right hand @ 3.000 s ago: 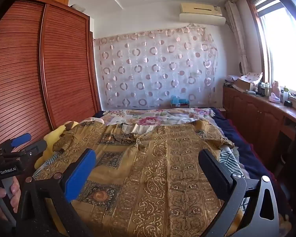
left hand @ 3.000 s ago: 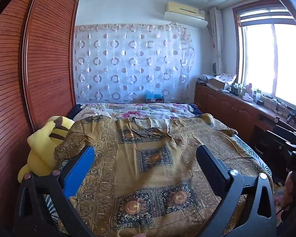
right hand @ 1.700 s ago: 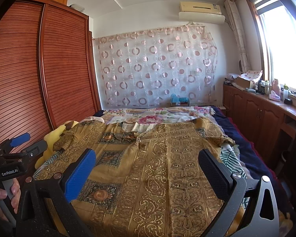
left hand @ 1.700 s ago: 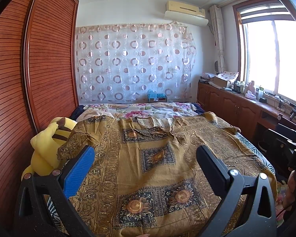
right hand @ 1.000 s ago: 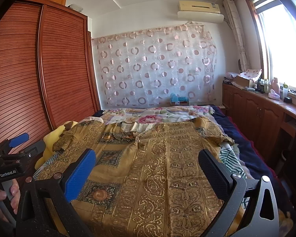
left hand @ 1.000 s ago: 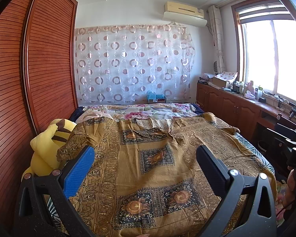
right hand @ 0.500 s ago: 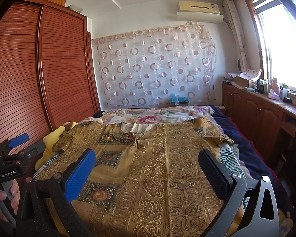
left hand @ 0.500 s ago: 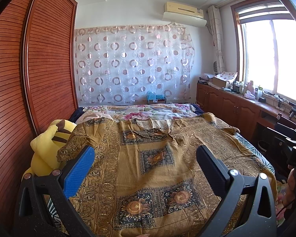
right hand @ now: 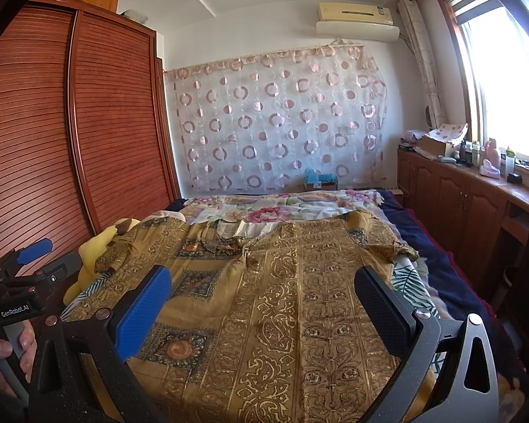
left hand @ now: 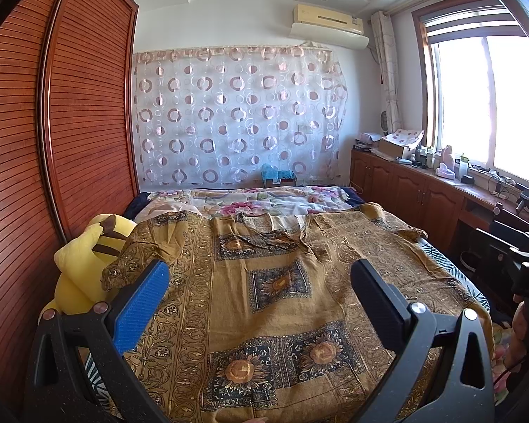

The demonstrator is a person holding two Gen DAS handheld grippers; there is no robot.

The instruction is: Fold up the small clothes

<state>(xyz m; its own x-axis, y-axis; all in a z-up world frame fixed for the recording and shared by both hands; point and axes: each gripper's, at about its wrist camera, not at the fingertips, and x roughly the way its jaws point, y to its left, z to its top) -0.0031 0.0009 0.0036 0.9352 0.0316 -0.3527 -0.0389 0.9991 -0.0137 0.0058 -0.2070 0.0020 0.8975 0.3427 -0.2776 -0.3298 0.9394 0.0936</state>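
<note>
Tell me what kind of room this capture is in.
Almost certainly a home bedroom. A bed fills the middle with a gold patterned garment spread flat on it, a slatted wooden wardrobe lines one wall, and a yellow plush toy sits at the bedside.

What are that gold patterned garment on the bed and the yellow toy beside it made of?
The garment looks like thin woven fabric, maybe cotton or silk blend: it creases softly, and its gold print glints. The yellow toy looks like plush, with a matte, fuzzy, rounded surface.
</note>
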